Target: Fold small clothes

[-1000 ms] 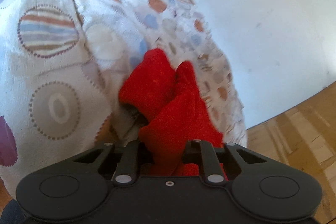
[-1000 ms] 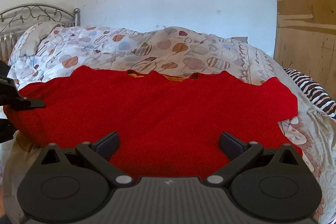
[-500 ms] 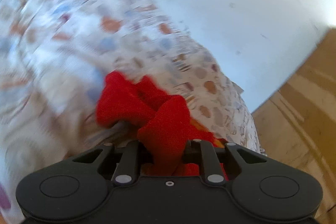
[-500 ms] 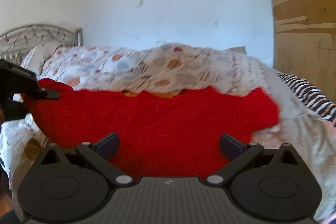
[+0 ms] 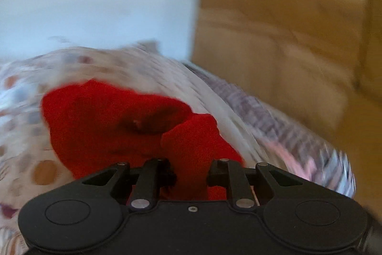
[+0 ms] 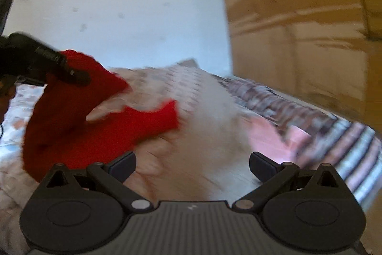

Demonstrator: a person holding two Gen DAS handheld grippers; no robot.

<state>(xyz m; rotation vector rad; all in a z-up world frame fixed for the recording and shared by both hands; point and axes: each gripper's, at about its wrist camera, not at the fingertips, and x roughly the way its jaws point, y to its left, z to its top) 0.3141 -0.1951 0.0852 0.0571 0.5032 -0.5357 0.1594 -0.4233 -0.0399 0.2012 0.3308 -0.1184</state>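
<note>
A red knit garment (image 5: 105, 121) lies bunched on a bed with a patterned quilt (image 5: 26, 159). My left gripper (image 5: 189, 169) is shut on a fold of the red garment, which rises between its fingers. In the right wrist view the left gripper (image 6: 78, 77) holds one end of the garment (image 6: 71, 126) lifted above the bed, the rest trailing down to the quilt. My right gripper (image 6: 192, 165) is open and empty, to the right of the garment above the quilt. Both views are blurred by motion.
A white wall (image 6: 133, 6) stands behind the bed. A wooden wardrobe (image 6: 300, 23) stands at the right. A striped cloth (image 6: 334, 135) lies on the bed's right side beside the quilt (image 6: 203, 111).
My left gripper has lifted its end of the red garment and carried it rightward across the bed. The spread garment has folded over. My right gripper stays open and has swung right.
</note>
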